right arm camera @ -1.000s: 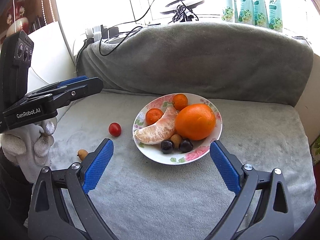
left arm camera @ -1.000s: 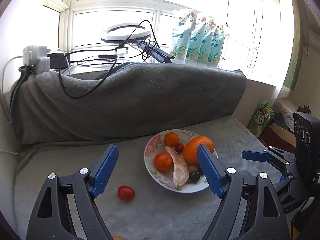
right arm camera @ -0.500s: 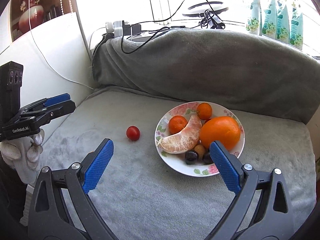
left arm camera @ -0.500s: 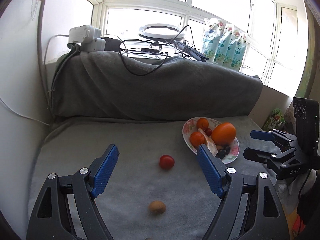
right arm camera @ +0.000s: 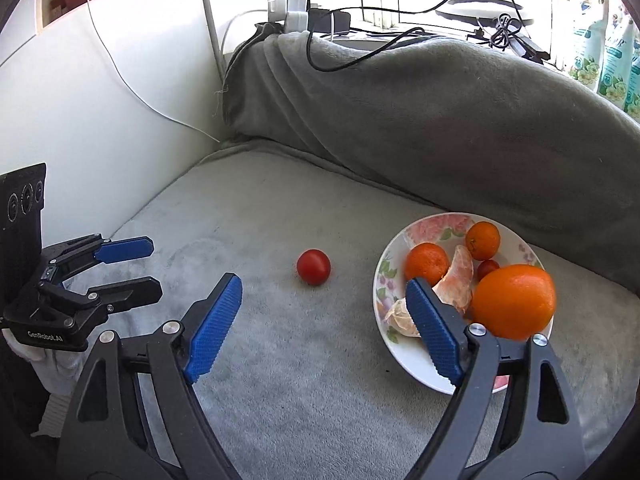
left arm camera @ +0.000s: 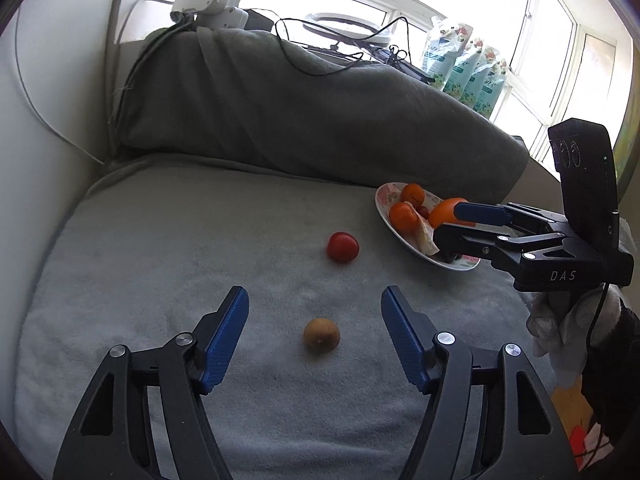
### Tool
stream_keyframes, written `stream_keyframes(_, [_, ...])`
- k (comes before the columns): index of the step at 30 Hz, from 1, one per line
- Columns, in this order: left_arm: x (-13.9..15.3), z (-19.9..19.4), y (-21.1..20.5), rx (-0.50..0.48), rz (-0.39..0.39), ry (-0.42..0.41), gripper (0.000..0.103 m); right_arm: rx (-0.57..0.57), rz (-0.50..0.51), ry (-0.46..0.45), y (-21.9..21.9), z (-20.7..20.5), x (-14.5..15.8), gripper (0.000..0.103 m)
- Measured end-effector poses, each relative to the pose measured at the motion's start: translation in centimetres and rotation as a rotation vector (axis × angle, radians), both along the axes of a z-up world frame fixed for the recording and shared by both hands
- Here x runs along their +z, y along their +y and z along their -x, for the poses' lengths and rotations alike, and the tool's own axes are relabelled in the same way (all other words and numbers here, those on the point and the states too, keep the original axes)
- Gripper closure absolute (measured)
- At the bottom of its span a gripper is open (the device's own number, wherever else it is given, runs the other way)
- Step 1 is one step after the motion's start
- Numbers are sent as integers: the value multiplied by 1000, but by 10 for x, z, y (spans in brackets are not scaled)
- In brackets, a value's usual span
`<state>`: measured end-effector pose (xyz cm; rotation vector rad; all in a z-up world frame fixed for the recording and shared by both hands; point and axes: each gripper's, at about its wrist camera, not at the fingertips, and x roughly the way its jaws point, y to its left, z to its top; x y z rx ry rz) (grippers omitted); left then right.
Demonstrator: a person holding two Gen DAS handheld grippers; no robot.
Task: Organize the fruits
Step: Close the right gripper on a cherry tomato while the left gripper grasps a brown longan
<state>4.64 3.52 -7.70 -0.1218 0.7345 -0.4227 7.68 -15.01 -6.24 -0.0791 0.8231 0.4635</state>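
A floral plate holds a big orange, two small oranges, a peeled segment and a small red fruit. The plate also shows in the left wrist view. A red tomato lies loose on the grey blanket, also in the right wrist view. A small brown fruit lies between the fingers of my open left gripper, low over the blanket. My right gripper is open and empty, its right finger over the plate's near left rim.
A blanket-covered ridge rises behind, with cables, chargers and a ring light on top. A white wall bounds the left side. Refill pouches stand by the window.
My left gripper has swung left and dropped toward the brown fruit, which now sits between its fingers. My right gripper has shifted left and closer, so the plate lies at its right.
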Motion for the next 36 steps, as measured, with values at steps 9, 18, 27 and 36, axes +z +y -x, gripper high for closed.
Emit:
stream_keyframes(9, [-24,-6,-7,-19,4,56,48,55,60,60,30,-27,-23,37])
stream_keyframes(18, [-33,-11,-12,-49,18,82,58,109,133,108,55,-48,-43,56])
stream_keyframes(27, [-41,-16,-20,-68,17,105,62,101,175,152,63,-70,-61,59])
stream_keyframes(36, [-49,-20,-15,-70,26,129,67,108,216,159,70,-75,-69,63])
